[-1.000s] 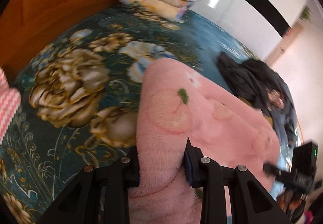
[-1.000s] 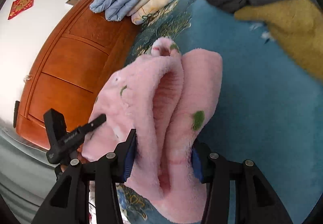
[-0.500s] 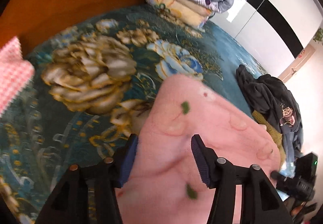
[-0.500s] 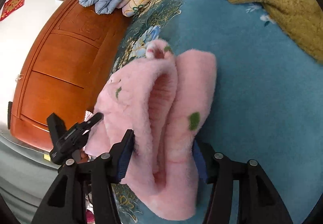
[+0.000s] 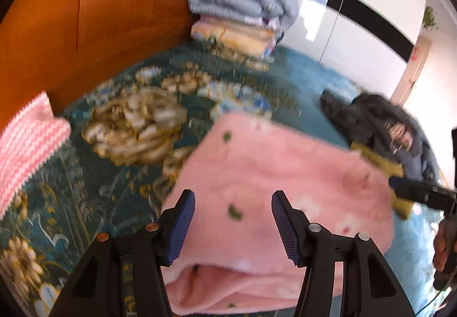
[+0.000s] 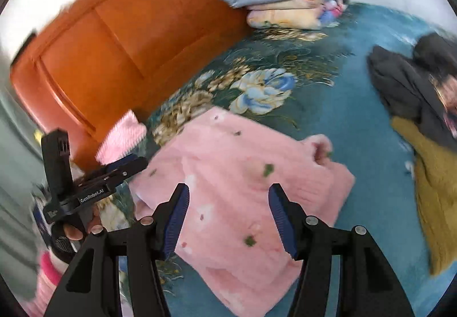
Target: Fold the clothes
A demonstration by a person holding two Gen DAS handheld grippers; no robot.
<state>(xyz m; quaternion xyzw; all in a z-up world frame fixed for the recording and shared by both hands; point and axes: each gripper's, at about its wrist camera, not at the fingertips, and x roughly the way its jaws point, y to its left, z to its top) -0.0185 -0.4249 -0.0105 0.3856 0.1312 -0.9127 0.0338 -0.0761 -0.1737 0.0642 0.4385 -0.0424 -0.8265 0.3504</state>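
Observation:
A fluffy pink garment (image 5: pixel 274 188) with small green and white motifs lies folded flat on the teal floral bedspread (image 5: pixel 137 122). My left gripper (image 5: pixel 232 227) hovers open just above its near edge, nothing between the blue pads. In the right wrist view the same pink garment (image 6: pixel 242 188) spreads out below my right gripper (image 6: pixel 228 220), which is also open and empty. The other gripper (image 6: pixel 94 185), held by a hand, shows at the left of that view, beside the garment's left edge.
A stack of folded quilts (image 5: pixel 242 20) sits against the orange wooden headboard (image 5: pixel 85 17). A pink-and-white knit piece (image 5: pixel 25 145) lies at the left. A dark garment (image 6: pixel 411 88) and a mustard one (image 6: pixel 434 188) lie in a heap to the right.
Both grippers opened and let go of the pink garment, then pulled back. The garment dropped flat onto the bedspread.

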